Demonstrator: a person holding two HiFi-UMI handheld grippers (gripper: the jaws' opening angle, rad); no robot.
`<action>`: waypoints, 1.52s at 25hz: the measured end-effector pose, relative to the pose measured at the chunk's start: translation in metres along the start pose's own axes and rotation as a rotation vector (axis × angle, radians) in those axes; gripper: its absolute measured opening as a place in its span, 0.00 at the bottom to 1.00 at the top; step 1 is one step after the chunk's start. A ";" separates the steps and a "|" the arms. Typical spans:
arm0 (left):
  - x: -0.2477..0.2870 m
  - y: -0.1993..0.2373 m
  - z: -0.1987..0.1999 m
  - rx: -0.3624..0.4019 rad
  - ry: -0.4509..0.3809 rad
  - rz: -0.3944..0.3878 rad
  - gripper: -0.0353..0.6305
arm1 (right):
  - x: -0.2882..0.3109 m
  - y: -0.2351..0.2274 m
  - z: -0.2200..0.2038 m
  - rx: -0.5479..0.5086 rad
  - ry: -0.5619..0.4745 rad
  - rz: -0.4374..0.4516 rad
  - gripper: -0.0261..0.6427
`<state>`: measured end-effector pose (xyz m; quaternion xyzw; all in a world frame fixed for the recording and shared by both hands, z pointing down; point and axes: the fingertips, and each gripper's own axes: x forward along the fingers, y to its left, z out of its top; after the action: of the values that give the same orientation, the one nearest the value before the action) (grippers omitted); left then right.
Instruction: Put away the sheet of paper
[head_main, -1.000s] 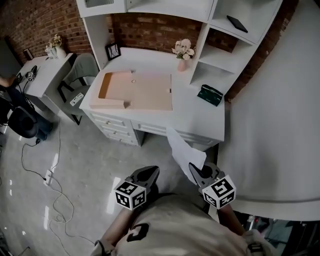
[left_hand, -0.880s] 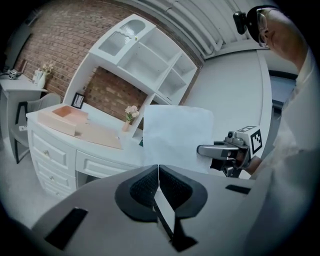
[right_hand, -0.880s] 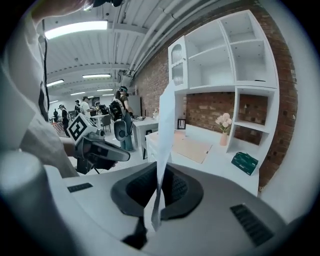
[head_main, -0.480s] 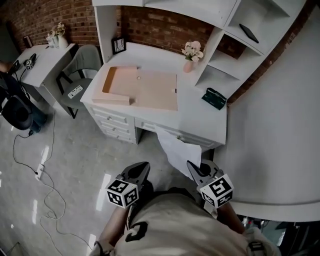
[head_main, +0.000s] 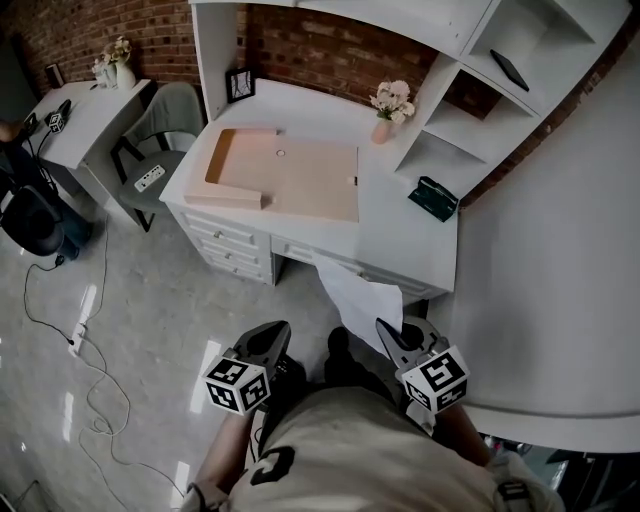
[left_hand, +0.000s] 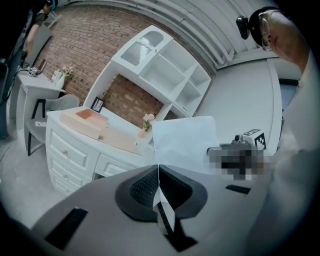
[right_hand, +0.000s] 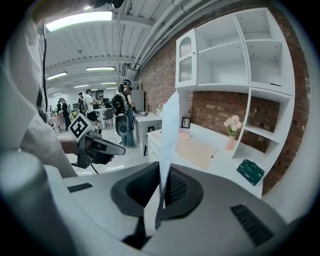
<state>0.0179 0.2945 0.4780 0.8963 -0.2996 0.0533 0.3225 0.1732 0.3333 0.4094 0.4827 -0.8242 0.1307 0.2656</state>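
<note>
The white sheet of paper (head_main: 358, 298) hangs in front of the desk (head_main: 400, 235), pinched at its near edge by my right gripper (head_main: 392, 335), which is shut on it. In the right gripper view the sheet (right_hand: 167, 140) stands edge-on out of the closed jaws (right_hand: 161, 200). My left gripper (head_main: 275, 337) is low at the left, apart from the sheet, jaws pressed together on nothing I can make out. The left gripper view shows the sheet (left_hand: 185, 142) beyond its shut jaws (left_hand: 159, 187). An open tan folder (head_main: 290, 178) lies flat on the desk.
A vase of flowers (head_main: 388, 105), a small picture frame (head_main: 239, 85) and a green pouch (head_main: 432, 197) stand on the desk under white shelves. A grey chair (head_main: 165, 125) and a side table (head_main: 80, 110) are at the left. Cables (head_main: 70, 320) trail over the floor. People stand farther off (right_hand: 122, 107).
The desk has shifted slightly in the head view. My left gripper has drifted a little left and down. The sheet stays in the right gripper, its far edge near the desk front.
</note>
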 end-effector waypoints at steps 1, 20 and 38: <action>0.002 0.001 0.003 0.003 -0.003 0.005 0.08 | 0.002 -0.004 0.001 -0.005 -0.002 -0.001 0.08; 0.049 0.013 0.071 0.220 -0.122 0.216 0.08 | 0.000 -0.111 0.016 -0.329 -0.028 -0.372 0.08; 0.121 -0.027 0.137 0.394 -0.199 0.258 0.08 | 0.011 -0.215 0.028 -0.026 -0.235 -0.190 0.08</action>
<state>0.1186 0.1661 0.3906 0.8971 -0.4254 0.0629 0.1014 0.3468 0.2049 0.3836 0.5670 -0.8019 0.0369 0.1846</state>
